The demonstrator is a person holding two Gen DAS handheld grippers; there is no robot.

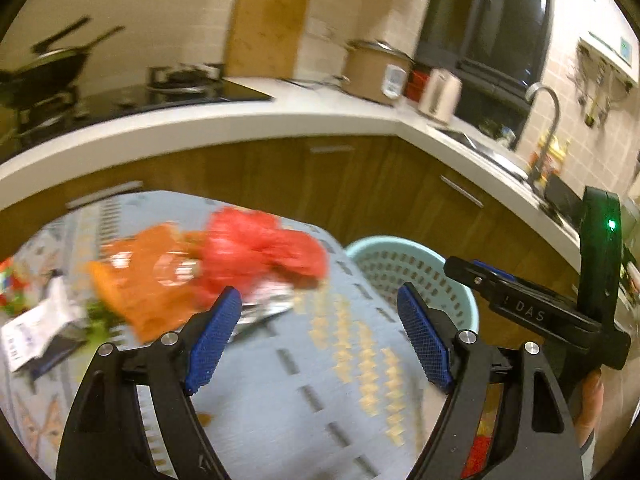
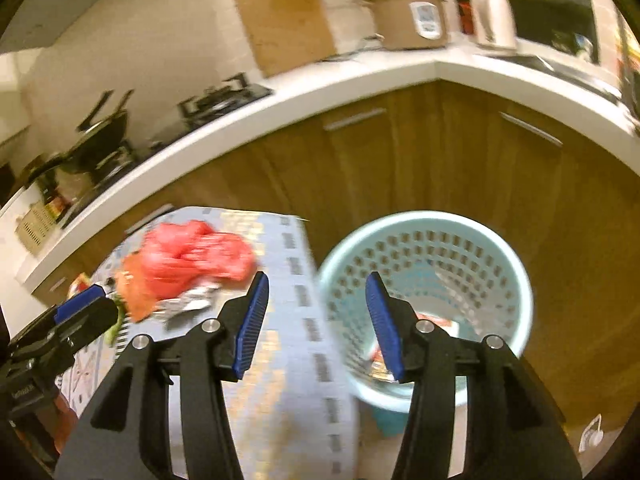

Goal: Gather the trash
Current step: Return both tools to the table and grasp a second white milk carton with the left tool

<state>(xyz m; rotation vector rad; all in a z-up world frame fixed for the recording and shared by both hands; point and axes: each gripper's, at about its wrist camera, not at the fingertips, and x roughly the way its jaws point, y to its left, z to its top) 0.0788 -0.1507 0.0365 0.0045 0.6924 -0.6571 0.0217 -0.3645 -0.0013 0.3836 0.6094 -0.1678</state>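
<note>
Both tongs empty right now: left tongs [image 1: 320, 316] spread wide w/ nothing between the blue pads, right tongs [image 2: 316, 312] parted too, also nothing gripped. Trash pile sits on the table [image 1: 280, 380] up ahead and to the left: red plastic bag [image 1: 260, 248] crumpled next to an orange wrapper [image 1: 140, 280], silver foil [image 1: 264, 308] peeking out under them, white paper packet [image 1: 36, 328] further left near the edge. Pile stretches roughly left-to-right across the table, so approach from the near side looks best. Left tongs are closer to it, I'd say; the foil is just beyond the left pad. Right tongs hang over the light-blue basket [image 2: 516, 280], off the table's right edge. Right wrist view looks down into the basket & shows some packaging already at the bottom; left view only catches its rim. Everything's motion-blurred, so finer detail is a no-go.
</note>
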